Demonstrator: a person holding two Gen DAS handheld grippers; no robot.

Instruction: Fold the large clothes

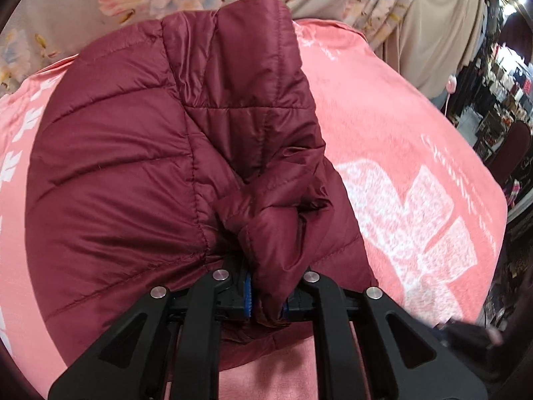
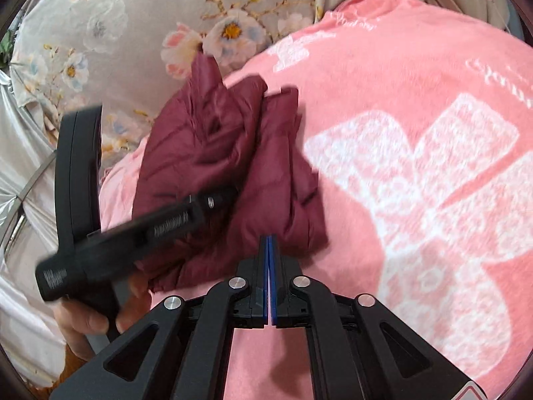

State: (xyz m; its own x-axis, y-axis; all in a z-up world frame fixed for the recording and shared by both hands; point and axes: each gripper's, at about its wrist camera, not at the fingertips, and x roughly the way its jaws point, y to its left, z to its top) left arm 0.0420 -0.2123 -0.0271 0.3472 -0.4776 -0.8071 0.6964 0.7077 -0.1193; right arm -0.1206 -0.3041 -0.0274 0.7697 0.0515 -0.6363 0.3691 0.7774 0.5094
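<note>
Jacket (image 1: 140, 153), maroon quilted, lies bunched on pink blanket (image 1: 383, 126), floral sheet (image 1: 66, 6) behind it. My left gripper (image 1: 266, 303) clamps thick fold of jacket between blue pads (image 1: 247, 295), jaws held narrow by fabric. My right gripper (image 2: 269, 280) sits just beside jacket's near edge, jaws nearly together, thin slit showing, nothing between them. Hand (image 2: 90, 320) visible on left gripper's handle in right view, blurred.

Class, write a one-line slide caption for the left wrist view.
Left claw pinches a fold of the maroon jacket lying on the pink blanket.
</note>
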